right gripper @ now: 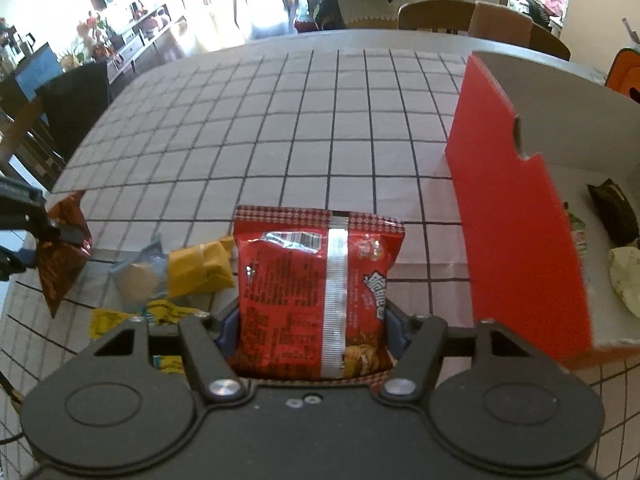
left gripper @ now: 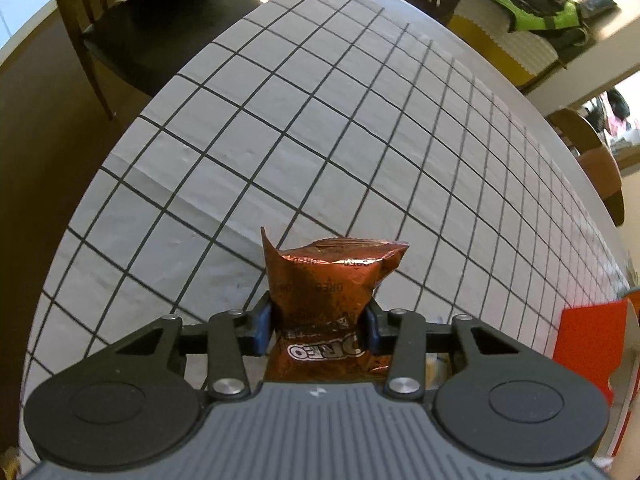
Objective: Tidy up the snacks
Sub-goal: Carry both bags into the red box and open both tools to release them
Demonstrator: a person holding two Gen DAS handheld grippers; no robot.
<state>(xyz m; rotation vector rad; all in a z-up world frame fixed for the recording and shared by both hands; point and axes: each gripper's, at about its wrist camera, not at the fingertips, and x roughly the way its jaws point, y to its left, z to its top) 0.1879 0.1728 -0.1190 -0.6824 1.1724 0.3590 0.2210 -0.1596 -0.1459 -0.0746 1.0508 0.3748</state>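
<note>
My left gripper (left gripper: 318, 330) is shut on a brown Oreo packet (left gripper: 326, 280) and holds it above the checked tablecloth (left gripper: 320, 120). The same packet (right gripper: 60, 256) and the left gripper (right gripper: 32, 240) show at the left edge of the right wrist view. My right gripper (right gripper: 314, 332) is shut on a red snack bag (right gripper: 316, 292), held above the table just left of a red-and-white box (right gripper: 512, 200). On the cloth under it lie a yellow packet (right gripper: 200, 268), a clear-wrapped biscuit (right gripper: 138, 280) and yellow wrappers (right gripper: 108, 320).
The box holds a dark packet (right gripper: 614, 212) and a pale snack (right gripper: 628, 276); its red side shows in the left wrist view (left gripper: 588, 348). Wooden chairs (left gripper: 100, 28) stand around the table. A counter with clothes (left gripper: 520, 4) lies beyond the far edge.
</note>
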